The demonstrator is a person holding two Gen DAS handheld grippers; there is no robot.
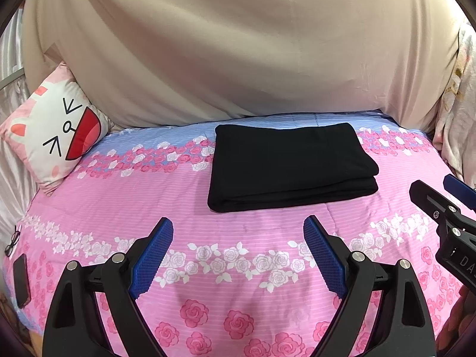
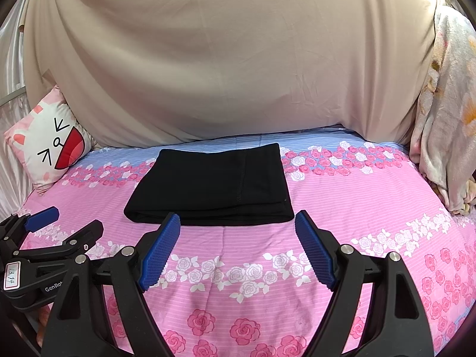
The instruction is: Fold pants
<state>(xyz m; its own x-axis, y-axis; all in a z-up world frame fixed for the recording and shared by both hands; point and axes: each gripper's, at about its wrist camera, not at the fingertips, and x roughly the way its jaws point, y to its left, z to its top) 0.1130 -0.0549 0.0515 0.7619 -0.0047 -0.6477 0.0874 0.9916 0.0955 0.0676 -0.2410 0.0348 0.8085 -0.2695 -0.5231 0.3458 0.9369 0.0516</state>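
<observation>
The black pants (image 1: pixel 290 165) lie folded into a flat, stacked rectangle on the pink flowered bedspread (image 1: pixel 238 238), towards the far side of the bed. They also show in the right wrist view (image 2: pixel 211 186). My left gripper (image 1: pixel 238 223) is open and empty, held above the bedspread short of the pants' near edge. My right gripper (image 2: pixel 238 218) is open and empty, its fingertips close to the pants' near edge. Each gripper shows at the side of the other's view: the right one (image 1: pixel 440 205), the left one (image 2: pixel 71 223).
A cat-face cushion (image 1: pixel 56 136) leans at the far left. A beige sheet (image 1: pixel 238 44) hangs behind the bed. A flowered blanket (image 2: pixel 443 119) is piled at the right. Glasses (image 1: pixel 12 241) and a dark phone (image 1: pixel 21 279) lie at the bed's left edge.
</observation>
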